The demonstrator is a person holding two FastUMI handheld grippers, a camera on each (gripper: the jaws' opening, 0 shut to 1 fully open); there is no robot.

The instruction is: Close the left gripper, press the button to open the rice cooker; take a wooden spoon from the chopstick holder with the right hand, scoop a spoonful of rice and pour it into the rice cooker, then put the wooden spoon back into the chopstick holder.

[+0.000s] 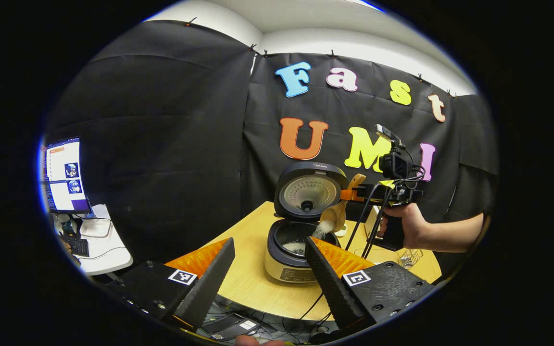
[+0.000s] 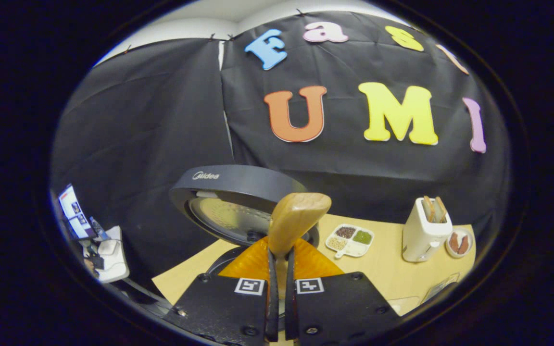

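Observation:
The rice cooker (image 1: 290, 259) stands on the wooden table (image 1: 248, 288) with its lid (image 1: 310, 192) swung up. My right gripper (image 1: 355, 194), held by a hand, hovers above and to the right of the pot, shut on the wooden spoon (image 1: 338, 214). The spoon is tilted and white rice (image 1: 322, 228) spills from it into the pot. In the right gripper view, my right gripper (image 2: 279, 257) clamps the spoon handle (image 2: 298, 216) in front of the raised lid (image 2: 231, 190). My left gripper (image 1: 270, 242) stands open, back from the cooker, nothing between its fingers.
A small wire holder (image 1: 410, 257) sits on the table below the hand. At the table's back stand a divided tray of grains (image 2: 351, 239), a white toaster (image 2: 423, 233) with slices in it and a small plate (image 2: 458, 242). A monitor (image 1: 63, 175) stands on a side desk at left.

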